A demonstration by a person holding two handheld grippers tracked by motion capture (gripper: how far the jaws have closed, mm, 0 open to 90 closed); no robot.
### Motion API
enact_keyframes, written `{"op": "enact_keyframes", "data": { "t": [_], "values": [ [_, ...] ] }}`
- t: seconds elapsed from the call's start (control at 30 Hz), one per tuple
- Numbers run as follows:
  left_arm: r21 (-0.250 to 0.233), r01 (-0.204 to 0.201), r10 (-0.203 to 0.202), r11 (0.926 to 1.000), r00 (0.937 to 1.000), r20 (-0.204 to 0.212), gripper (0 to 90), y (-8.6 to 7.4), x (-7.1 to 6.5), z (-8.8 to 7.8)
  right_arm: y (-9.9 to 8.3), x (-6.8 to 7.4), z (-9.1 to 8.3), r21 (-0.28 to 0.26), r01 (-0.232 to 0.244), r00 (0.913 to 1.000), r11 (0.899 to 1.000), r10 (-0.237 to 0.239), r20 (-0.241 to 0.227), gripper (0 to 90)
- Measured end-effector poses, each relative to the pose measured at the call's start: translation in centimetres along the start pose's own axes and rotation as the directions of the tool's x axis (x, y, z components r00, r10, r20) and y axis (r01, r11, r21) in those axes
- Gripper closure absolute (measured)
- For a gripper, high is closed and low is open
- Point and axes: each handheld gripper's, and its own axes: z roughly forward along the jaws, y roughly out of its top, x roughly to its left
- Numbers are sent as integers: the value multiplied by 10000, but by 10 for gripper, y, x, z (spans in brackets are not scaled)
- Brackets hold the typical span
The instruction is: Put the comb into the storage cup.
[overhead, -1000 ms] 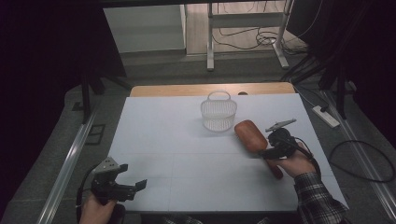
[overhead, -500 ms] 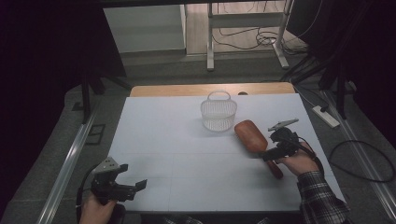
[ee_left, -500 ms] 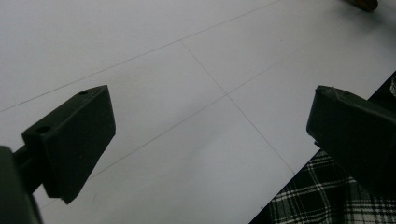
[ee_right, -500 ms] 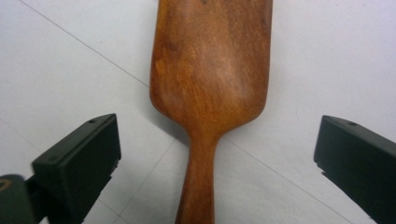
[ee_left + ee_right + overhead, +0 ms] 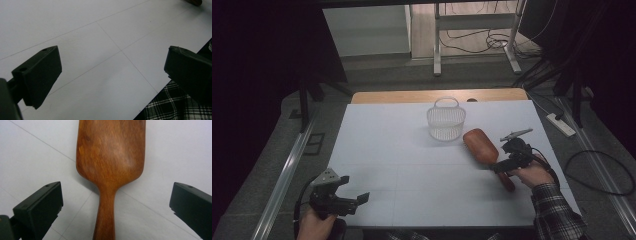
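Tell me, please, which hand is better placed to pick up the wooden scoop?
Probably the right. The right gripper already straddles the wooden scoop, its open fingers either side of the handle. The left gripper hovers at the table's near-left corner, well away.

I note a dim room with black surroundings; only the white counter (image 5: 412,165) catches even overhead light. Shadows soft, close views slightly blurred.

No legible text (views rather dim)
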Motion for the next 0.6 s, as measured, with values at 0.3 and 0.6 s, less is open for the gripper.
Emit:
{"op": "enact_keyframes", "data": {
  "t": [0.3, 0.6],
  "values": [
    [5, -7, 7, 10000, 10000, 6, 21, 0, 0, 0, -3, 0, 11, 442, 39, 10000, 9990, -42, 66, 0],
    [8, -21, 21, 10000, 10000, -4, 22, 0, 0, 0, -8, 0, 23, 831, 39, 9999, 9965, -49, 120, 0]
  ]
}}
